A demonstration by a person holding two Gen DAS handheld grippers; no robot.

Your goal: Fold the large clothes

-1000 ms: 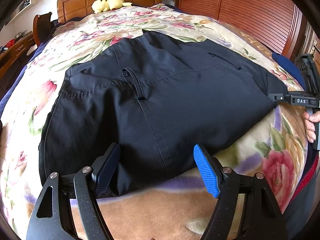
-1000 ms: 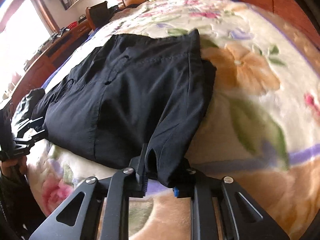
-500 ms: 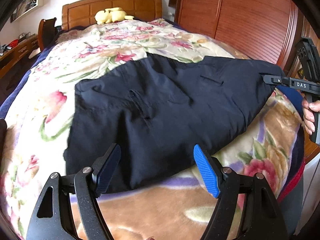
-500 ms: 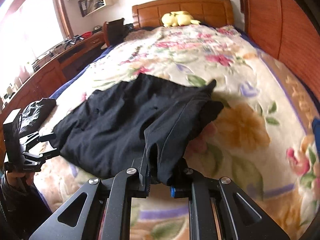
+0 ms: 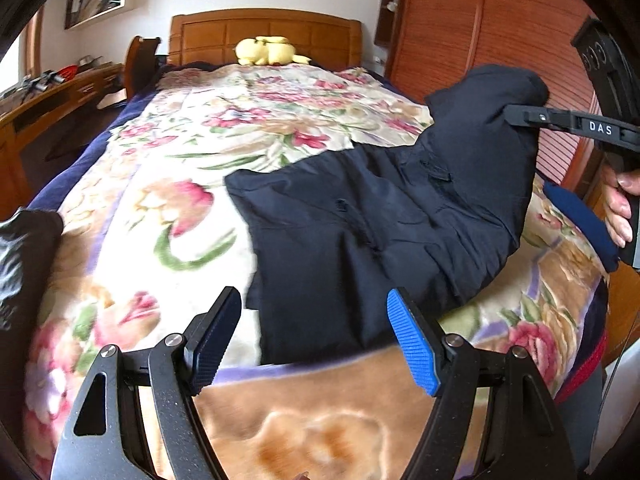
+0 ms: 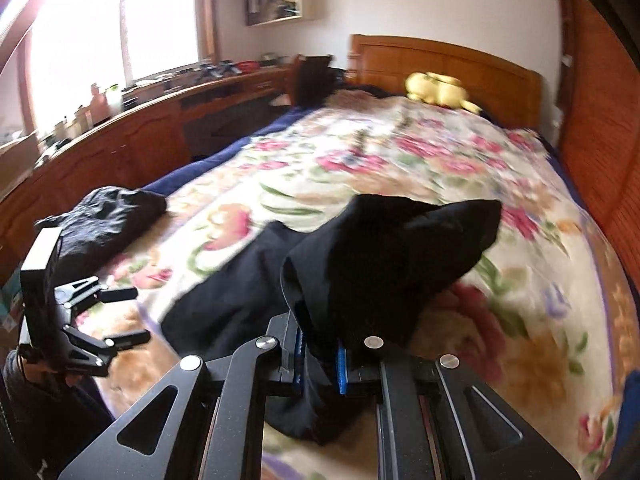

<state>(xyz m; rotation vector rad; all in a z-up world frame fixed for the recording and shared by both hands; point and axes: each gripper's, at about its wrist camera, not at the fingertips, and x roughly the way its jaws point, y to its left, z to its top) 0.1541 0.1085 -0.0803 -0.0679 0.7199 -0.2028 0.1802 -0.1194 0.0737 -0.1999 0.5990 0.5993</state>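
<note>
**A:** While the right claw [image 6: 318,354] pinches one end of the dark pants [image 5: 360,216] and holds it up off the bed [image 5: 168,208], which way do they run?

**B:** Crosswise, long axis slanting from that raised end down to the near edge. The low end lies just ahead of the left claw [image 5: 316,340], which hangs wide open, gripping nothing.

**A:** Anything nearby?

**B:** A black bundle [image 6: 104,216] at the bed's left edge, a yellow plush [image 5: 268,51] by the headboard. Both well clear.

Floral-blanketed bed [image 5: 168,216] bears dark trousers [image 5: 360,240] and yellow plush [image 5: 268,51].
</note>
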